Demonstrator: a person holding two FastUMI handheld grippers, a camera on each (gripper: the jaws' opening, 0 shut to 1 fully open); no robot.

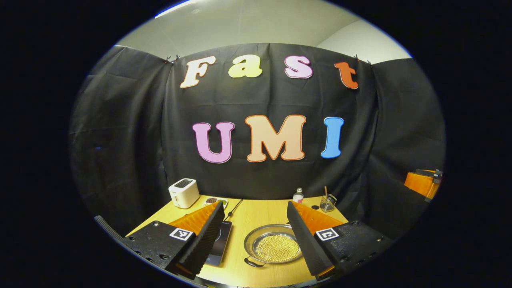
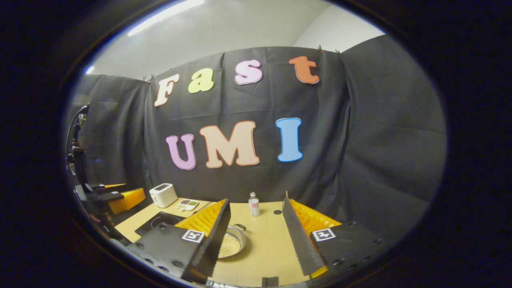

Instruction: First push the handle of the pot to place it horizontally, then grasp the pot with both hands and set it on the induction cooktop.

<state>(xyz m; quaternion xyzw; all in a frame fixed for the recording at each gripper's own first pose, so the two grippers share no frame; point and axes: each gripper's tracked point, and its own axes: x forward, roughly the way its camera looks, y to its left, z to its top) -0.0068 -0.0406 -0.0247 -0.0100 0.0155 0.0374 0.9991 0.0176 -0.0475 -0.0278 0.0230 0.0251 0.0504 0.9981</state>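
A shallow metal pot (image 1: 274, 246) holding small golden beads sits on the wooden table (image 1: 260, 216), just below and ahead of my left gripper (image 1: 255, 205), which hangs open above it. One dark loop handle (image 1: 254, 263) points toward the near left. The black induction cooktop (image 1: 219, 244) lies left of the pot, partly hidden by a finger. In the right gripper view, the pot (image 2: 232, 245) peeks out beside the left finger, a handle (image 2: 240, 227) on its far side. My right gripper (image 2: 256, 200) is open over bare table, and the cooktop (image 2: 160, 222) lies further left.
A white toaster (image 1: 184, 193) and a small dish tray (image 1: 216, 201) stand at the back left. A small bottle (image 1: 298, 196) and a glass holder with a stick (image 1: 328, 203) stand at the back. The other gripper (image 1: 424, 182) hovers off the table's right side.
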